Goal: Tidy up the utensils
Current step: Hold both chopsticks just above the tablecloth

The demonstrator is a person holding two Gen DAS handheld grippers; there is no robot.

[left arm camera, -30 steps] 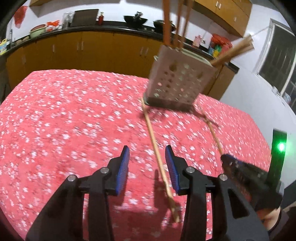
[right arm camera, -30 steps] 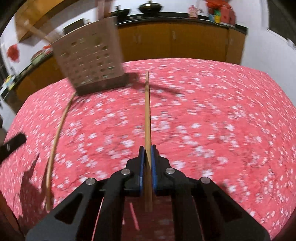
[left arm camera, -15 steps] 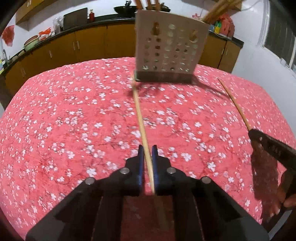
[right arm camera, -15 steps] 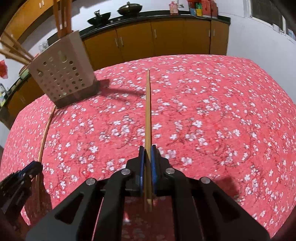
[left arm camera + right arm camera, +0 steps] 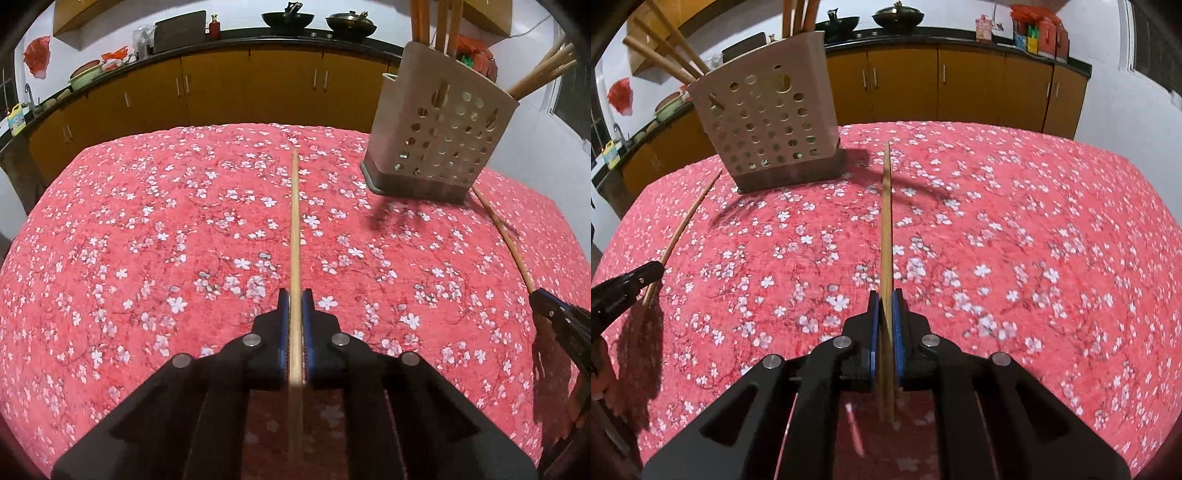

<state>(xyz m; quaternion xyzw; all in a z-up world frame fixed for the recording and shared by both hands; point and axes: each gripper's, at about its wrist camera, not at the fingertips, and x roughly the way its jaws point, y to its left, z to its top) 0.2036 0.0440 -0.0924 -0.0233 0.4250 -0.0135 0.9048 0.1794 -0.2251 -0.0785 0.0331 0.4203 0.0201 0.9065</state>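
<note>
My left gripper (image 5: 294,299) is shut on a wooden chopstick (image 5: 294,236) that points forward above the red flowered tablecloth (image 5: 147,240). My right gripper (image 5: 885,299) is shut on a second chopstick (image 5: 886,221), also held off the cloth. The beige perforated utensil holder (image 5: 439,136) stands ahead to the right of the left gripper, with several wooden utensils in it. In the right wrist view the holder (image 5: 768,125) stands ahead to the left. Each view shows the other gripper at its edge, the right gripper (image 5: 554,321) and the left gripper (image 5: 628,284).
Brown kitchen cabinets (image 5: 221,92) with a dark counter run behind the table, carrying woks (image 5: 288,18), bottles and bowls. A white wall and window are at the right. The cloth drops off at the far table edge (image 5: 960,125).
My left gripper closed on the chopstick lying on the cloth and lifted it. The holder moved to the right in the left view. My right gripper kept its chopstick and came nearer the holder.
</note>
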